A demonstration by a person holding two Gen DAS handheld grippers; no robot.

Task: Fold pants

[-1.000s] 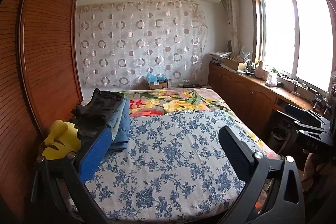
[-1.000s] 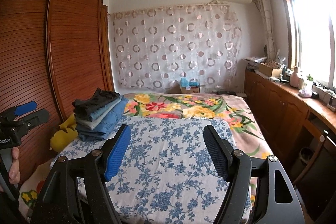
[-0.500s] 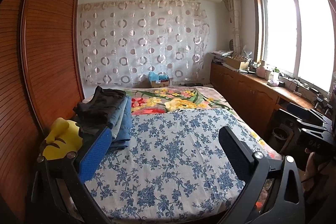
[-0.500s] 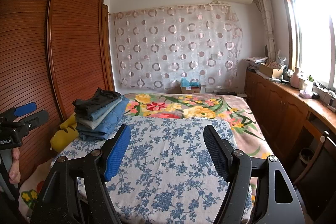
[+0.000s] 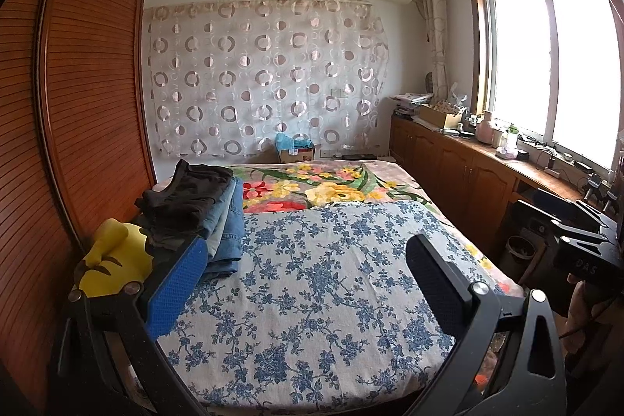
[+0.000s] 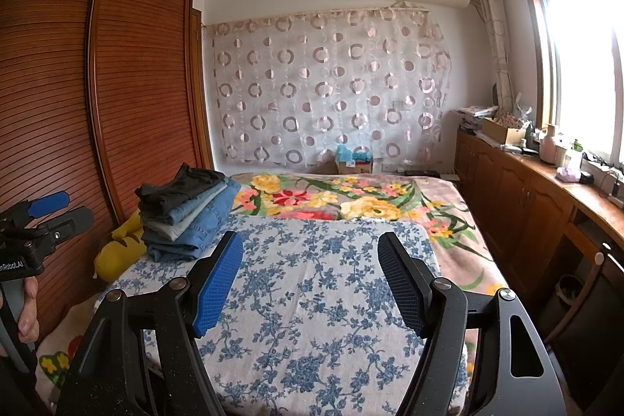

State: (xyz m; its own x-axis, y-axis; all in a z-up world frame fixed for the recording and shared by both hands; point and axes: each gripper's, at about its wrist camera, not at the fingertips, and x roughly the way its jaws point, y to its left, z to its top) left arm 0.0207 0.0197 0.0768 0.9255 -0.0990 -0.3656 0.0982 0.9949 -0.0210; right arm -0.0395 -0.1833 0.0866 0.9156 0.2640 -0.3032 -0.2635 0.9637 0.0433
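A stack of folded pants [image 5: 202,213], dark ones on top of blue jeans, sits on the left side of the bed; it also shows in the right wrist view [image 6: 187,213]. My left gripper [image 5: 308,256] is open and empty, held above the blue-flowered sheet [image 5: 312,279] with its left finger close to the stack. My right gripper [image 6: 312,252] is open and empty above the same sheet [image 6: 312,299], to the right of the stack. Each gripper appears at the edge of the other's view.
A yellow pillow [image 5: 113,260] lies beside the stack against the wooden wardrobe [image 5: 78,104]. A floral blanket [image 5: 331,186] covers the far half of the bed. Wooden cabinets [image 5: 468,174] with clutter run under the window at right. A cardboard box [image 5: 296,151] stands by the curtain.
The left gripper has shifted slightly, so the scene sits a little lower and further right in its view. The right gripper has hardly moved. Both stay open and empty.
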